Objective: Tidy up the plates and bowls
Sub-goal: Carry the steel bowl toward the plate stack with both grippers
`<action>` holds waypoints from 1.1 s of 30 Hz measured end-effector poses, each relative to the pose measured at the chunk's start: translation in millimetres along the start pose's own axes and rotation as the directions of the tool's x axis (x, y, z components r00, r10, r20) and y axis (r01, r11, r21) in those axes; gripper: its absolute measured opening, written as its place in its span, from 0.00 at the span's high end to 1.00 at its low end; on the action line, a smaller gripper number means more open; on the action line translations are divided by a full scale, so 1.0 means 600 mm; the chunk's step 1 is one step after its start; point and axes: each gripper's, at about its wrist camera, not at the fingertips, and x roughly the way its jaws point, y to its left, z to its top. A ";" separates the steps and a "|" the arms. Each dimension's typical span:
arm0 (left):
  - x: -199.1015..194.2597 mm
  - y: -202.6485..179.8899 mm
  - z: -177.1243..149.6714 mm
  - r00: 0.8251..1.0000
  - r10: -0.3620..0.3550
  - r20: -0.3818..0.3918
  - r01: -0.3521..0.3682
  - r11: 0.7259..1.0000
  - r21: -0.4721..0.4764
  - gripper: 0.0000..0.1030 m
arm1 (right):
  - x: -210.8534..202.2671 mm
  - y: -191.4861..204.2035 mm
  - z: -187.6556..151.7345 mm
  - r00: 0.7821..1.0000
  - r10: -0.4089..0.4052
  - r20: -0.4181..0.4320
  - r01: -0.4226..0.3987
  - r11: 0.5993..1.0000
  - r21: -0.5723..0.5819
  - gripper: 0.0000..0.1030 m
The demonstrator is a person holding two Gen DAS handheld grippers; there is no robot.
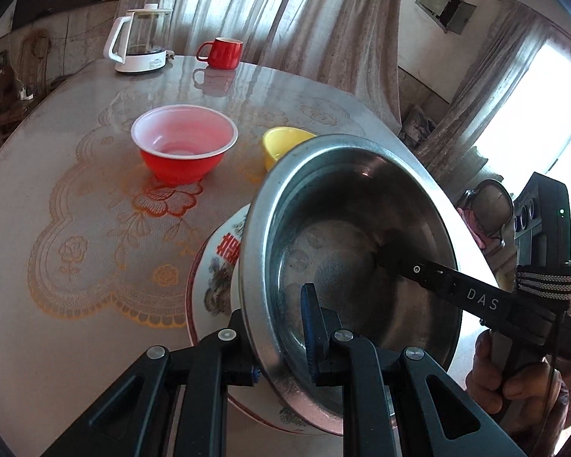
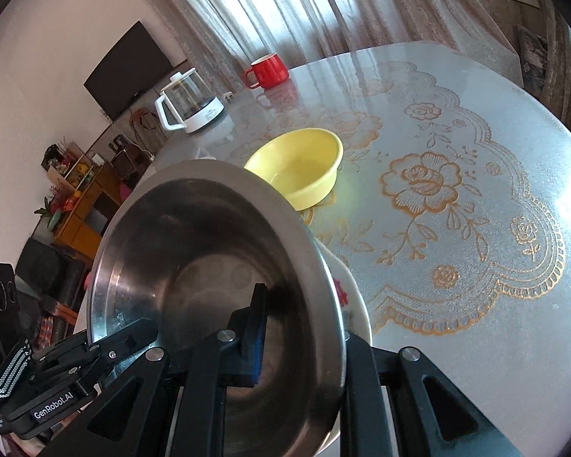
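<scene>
Round stainless-steel bowl [image 1: 346,266], rigid, light, slick, best pinched at its flat rim, gripped there by left gripper [image 1: 281,342] and right gripper [image 2: 300,342] above floral white plate [image 1: 217,266] at table's [image 1: 57,228] near edge; beyond, red plastic bowl [image 1: 182,143], yellow bowl [image 2: 300,167].

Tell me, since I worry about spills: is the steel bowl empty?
Empty: the steel bowl shows a bare, shiny bottom in both wrist views, with only reflections inside.
</scene>
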 end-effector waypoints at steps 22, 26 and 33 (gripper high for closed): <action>0.002 0.005 -0.025 0.999 0.040 0.010 -0.040 0.999 0.000 0.81 | 0.013 0.022 -0.033 0.999 -0.049 -0.019 0.047 0.997 -0.067 0.72; -0.002 0.004 -0.026 0.999 0.046 0.020 -0.046 0.999 0.002 0.80 | 0.008 0.023 -0.039 0.999 -0.051 -0.019 0.049 0.996 -0.072 0.72; -0.008 0.003 -0.031 0.999 0.045 0.017 -0.045 0.999 -0.011 0.76 | -0.006 0.024 -0.051 0.998 -0.053 -0.018 0.052 0.996 -0.079 0.72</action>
